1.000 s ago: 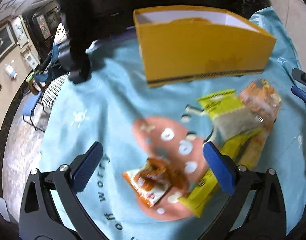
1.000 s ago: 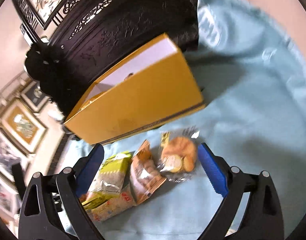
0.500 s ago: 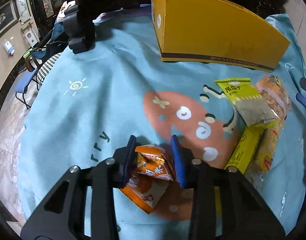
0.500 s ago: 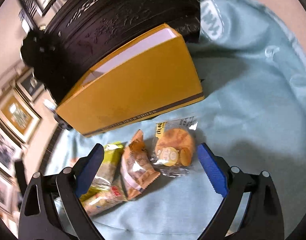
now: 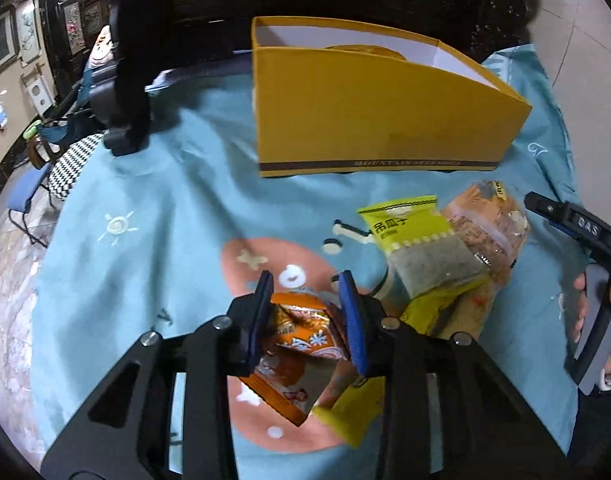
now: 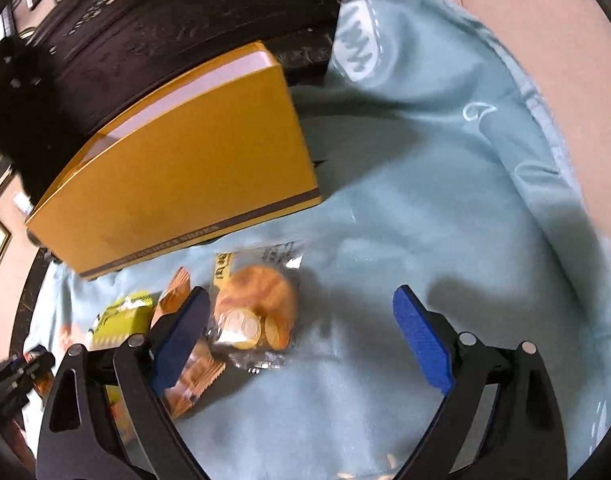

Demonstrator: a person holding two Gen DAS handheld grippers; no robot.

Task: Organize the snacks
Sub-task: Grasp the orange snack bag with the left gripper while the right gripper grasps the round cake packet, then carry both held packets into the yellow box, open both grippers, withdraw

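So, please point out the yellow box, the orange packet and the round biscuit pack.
yellow box [image 5: 369, 120], left wrist view, on its front wall.
orange packet [image 5: 301, 320], left wrist view, on its crumpled top, between the pads.
round biscuit pack [image 6: 257, 300], right wrist view, on the big biscuit.

Even indoor light, fairly bright. Both fisheye views bend strongly toward black corners. The right wrist view is motion-smeared, worst at 9 o'clock; soft shadows fall on the pale blue cloth [image 6: 425, 208].

We see framed pictures [image 5: 25, 32] hanging on a beige wall [image 5: 9, 92] at the left, above a pale marbled floor [image 5: 5, 288]. Dark carved wooden furniture [image 6: 177, 12] stands behind the bench, and a blue chair [image 5: 25, 196] sits beside a black-and-white patterned seat [image 5: 71, 164].
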